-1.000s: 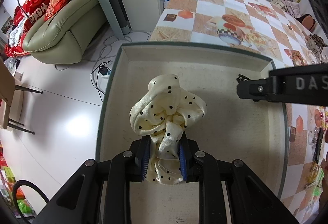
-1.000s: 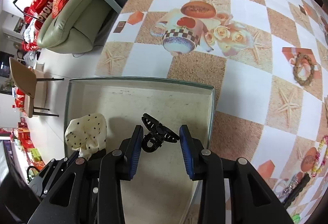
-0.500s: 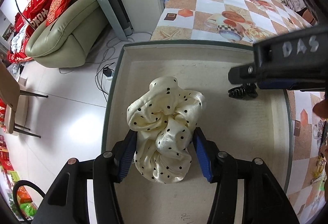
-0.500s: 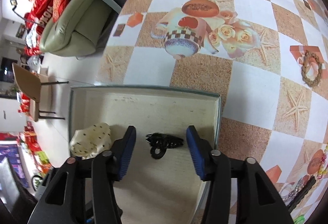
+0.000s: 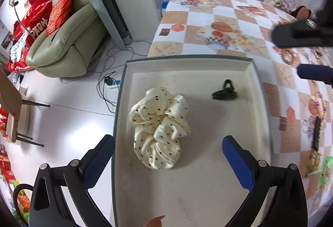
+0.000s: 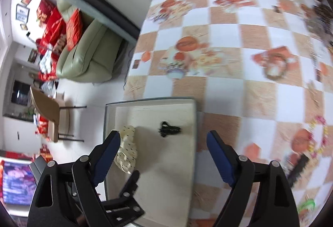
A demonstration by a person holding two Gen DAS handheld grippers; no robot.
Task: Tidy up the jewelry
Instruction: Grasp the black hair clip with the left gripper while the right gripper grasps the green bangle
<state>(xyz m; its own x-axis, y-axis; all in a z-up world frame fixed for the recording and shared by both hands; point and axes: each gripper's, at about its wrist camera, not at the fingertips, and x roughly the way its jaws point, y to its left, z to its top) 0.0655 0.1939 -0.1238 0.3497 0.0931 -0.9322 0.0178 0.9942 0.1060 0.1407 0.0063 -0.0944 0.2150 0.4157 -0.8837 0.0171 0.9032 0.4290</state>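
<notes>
A cream scrunchie with black dots (image 5: pixel 159 127) lies in the shallow beige tray (image 5: pixel 199 189), left of centre; it also shows in the right wrist view (image 6: pixel 127 148). A black claw hair clip (image 5: pixel 225 93) lies in the tray's far right part, seen too in the right wrist view (image 6: pixel 169 129). My left gripper (image 5: pixel 168 156) is open and empty, raised above the scrunchie. My right gripper (image 6: pixel 163 153) is open and empty, raised above the tray; its fingers (image 5: pixel 301 35) show at the right edge of the left wrist view.
The tray (image 6: pixel 193 143) sits at the near left corner of a checkered tablecloth table (image 5: pixel 224 19). Loose jewelry and beads (image 5: pixel 318 114) lie on the table to the right, also in the right wrist view (image 6: pixel 316 135). A green sofa (image 5: pixel 68 40) and floor are to the left.
My left gripper opened, let go of the scrunchie and pulled back up. My right gripper opened wider, left the black clip in the tray and lifted away to the right.
</notes>
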